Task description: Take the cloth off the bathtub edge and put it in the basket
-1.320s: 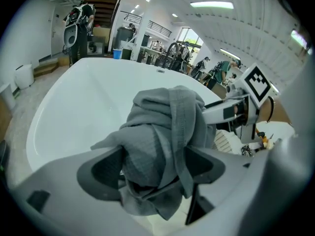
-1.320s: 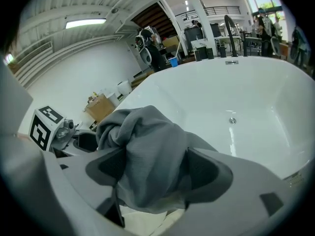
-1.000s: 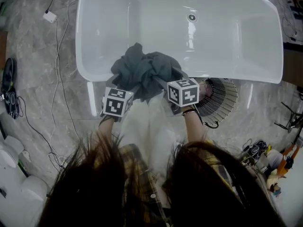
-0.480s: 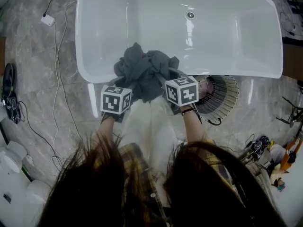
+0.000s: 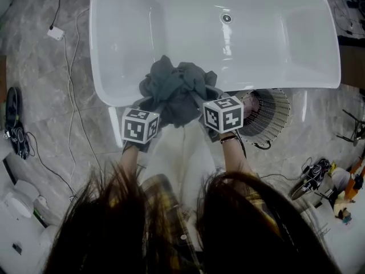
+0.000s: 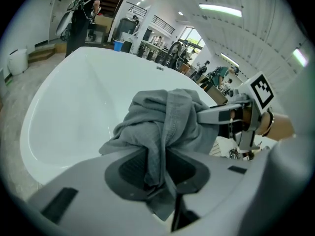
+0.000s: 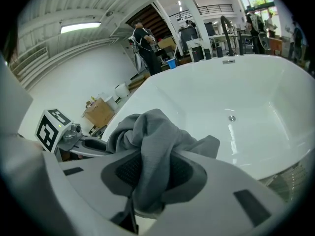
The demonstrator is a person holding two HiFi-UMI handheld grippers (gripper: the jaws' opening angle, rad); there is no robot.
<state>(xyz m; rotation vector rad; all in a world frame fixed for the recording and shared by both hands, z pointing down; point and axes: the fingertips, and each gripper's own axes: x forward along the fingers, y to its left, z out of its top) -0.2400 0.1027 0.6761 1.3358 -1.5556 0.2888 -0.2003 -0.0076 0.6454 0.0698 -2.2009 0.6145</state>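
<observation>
The grey cloth (image 5: 175,90) sits bunched up on the bathtub edge (image 5: 113,99) and is not yet in the basket (image 5: 276,116) on the floor (image 5: 51,96), but the fingers of the left gripper (image 6: 156,167) and the right gripper (image 7: 151,173) have just been closing and now each pinch a fold of it.

Grey marble-like floor (image 5: 45,73) w/ cables (image 5: 69,119), strip lights (image 6: 220,10) overhead, prob. workshop.
</observation>
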